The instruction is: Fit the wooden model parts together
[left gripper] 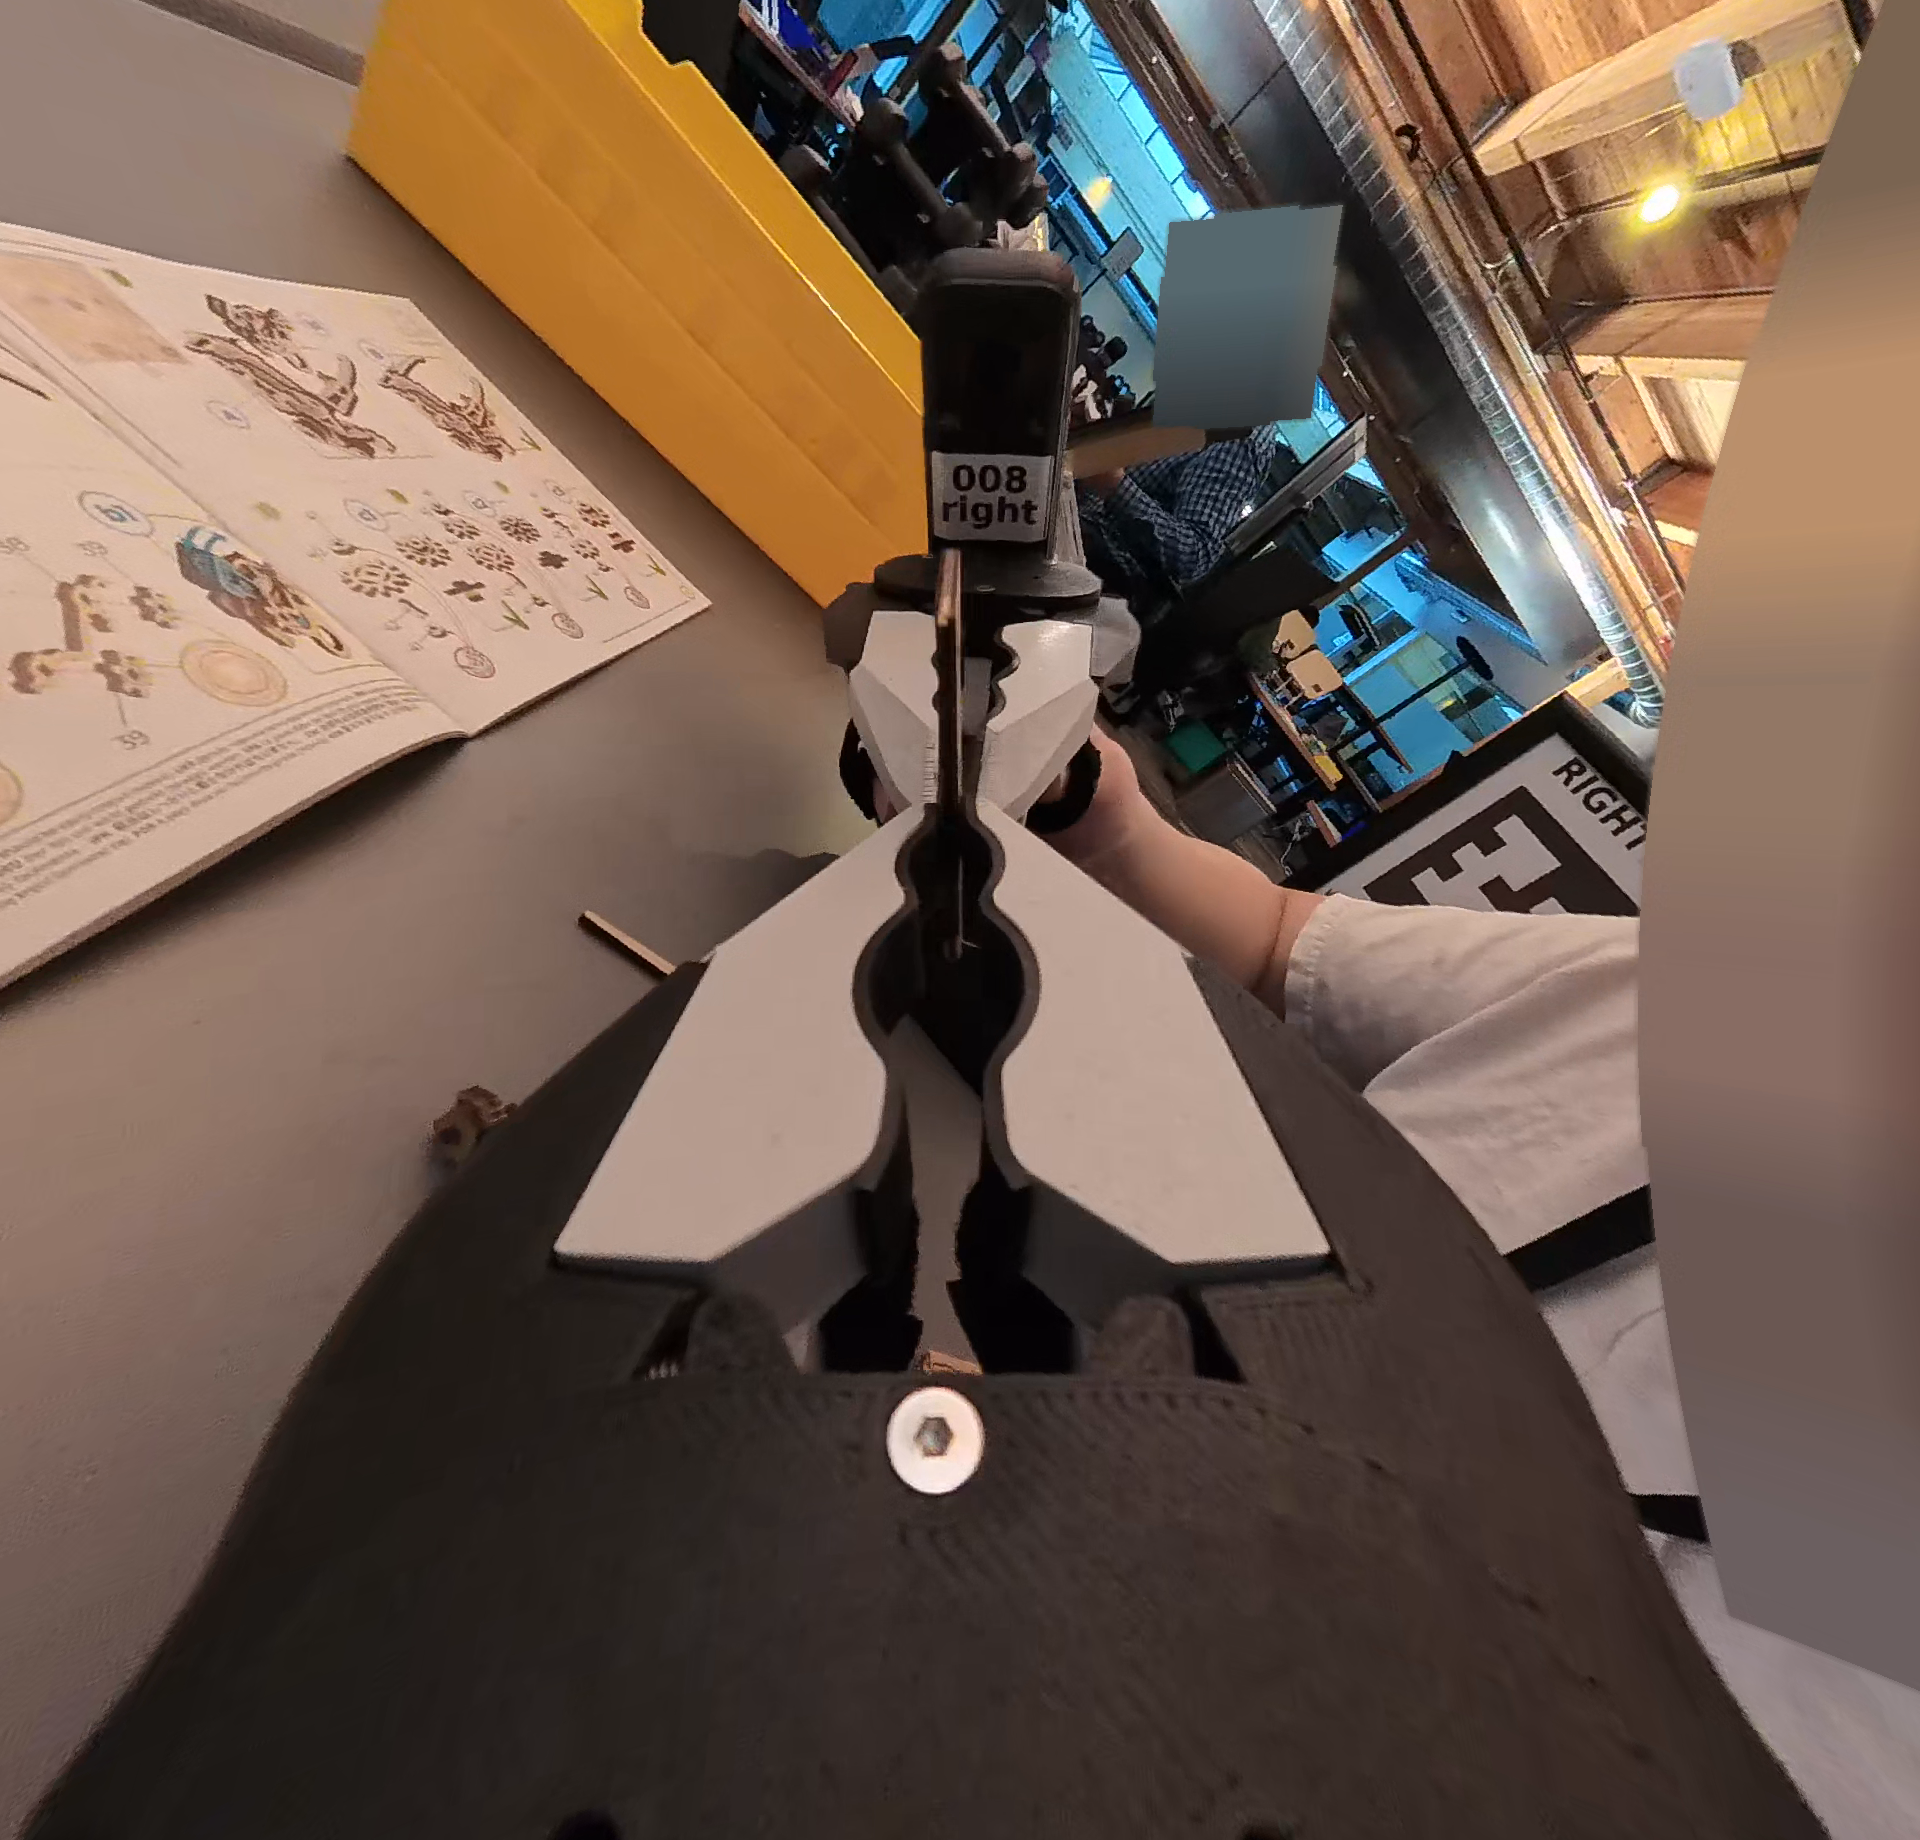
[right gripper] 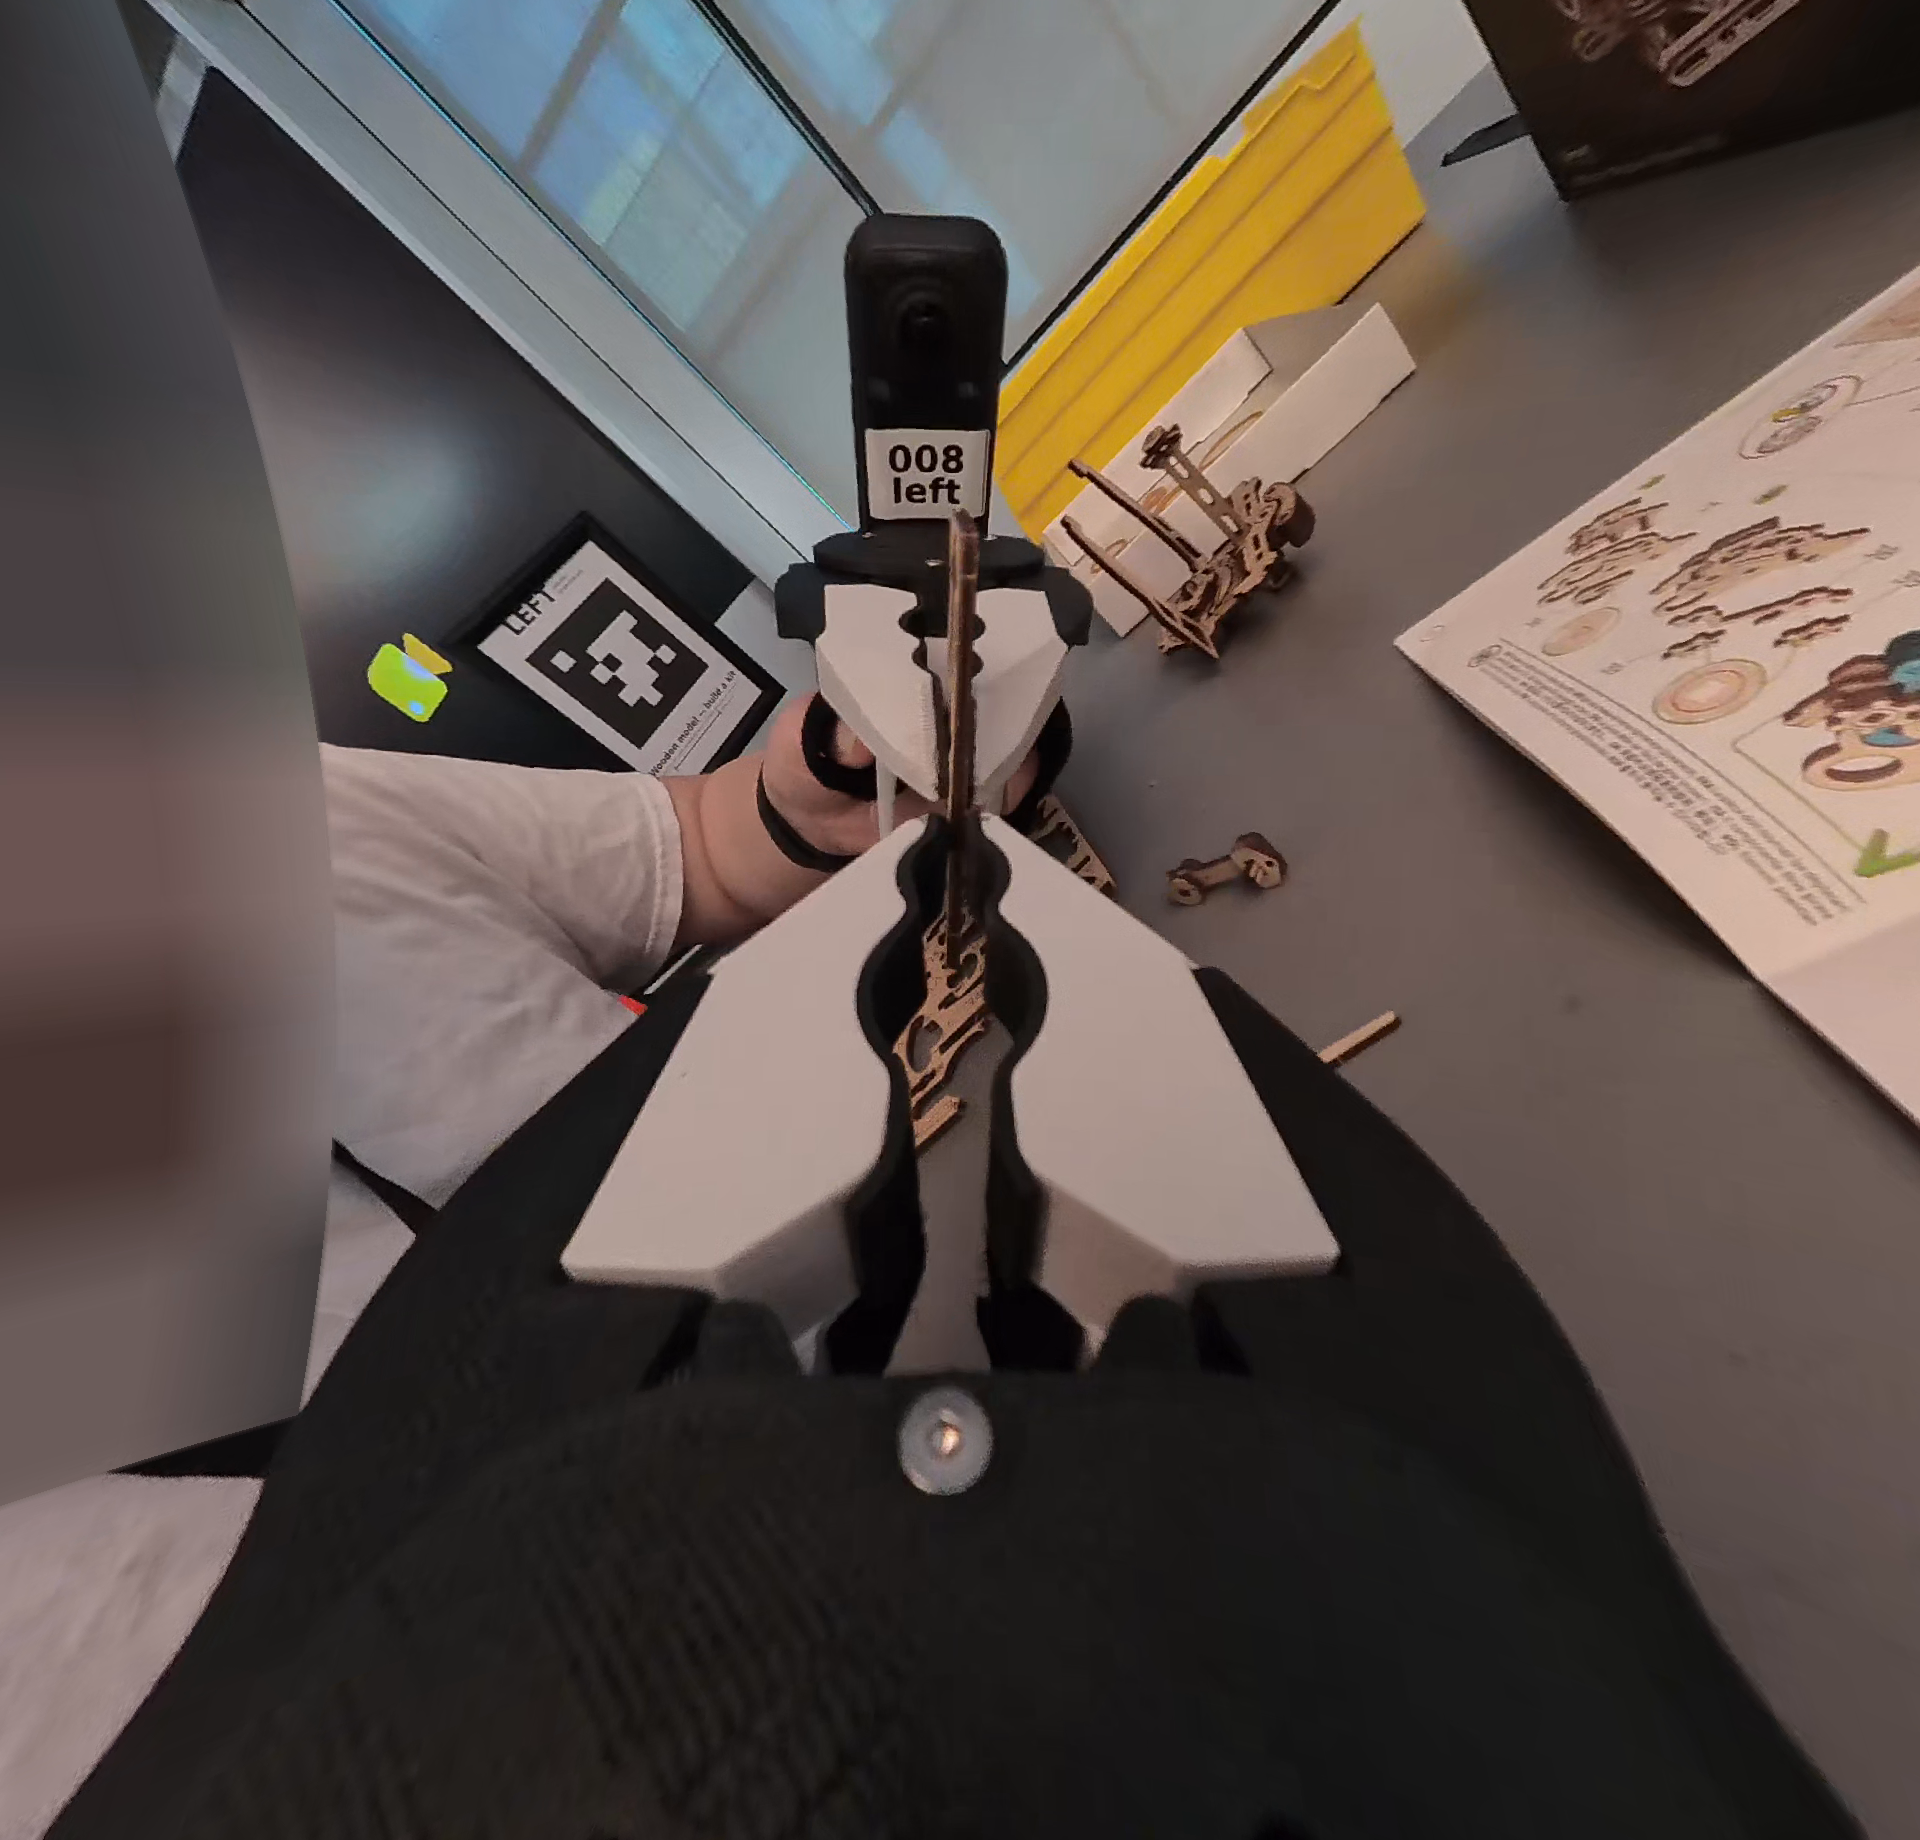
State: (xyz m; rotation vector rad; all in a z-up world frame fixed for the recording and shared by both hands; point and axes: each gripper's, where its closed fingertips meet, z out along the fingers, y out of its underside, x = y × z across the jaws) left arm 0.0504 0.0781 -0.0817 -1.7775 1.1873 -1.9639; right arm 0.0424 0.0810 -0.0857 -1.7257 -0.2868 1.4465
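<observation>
While both the left gripper (left gripper: pixel 948 834) and right gripper (right gripper: pixel 951 834) pinch one flat wooden plate (right gripper: pixel 943 1001) tip to tip above the table (right gripper: pixel 1507 1115), the half-built model (right gripper: pixel 1205 554) and small loose part (right gripper: pixel 1226 868) wait, so most assembly likely remains.

Wrist cameras face each other (close).
</observation>
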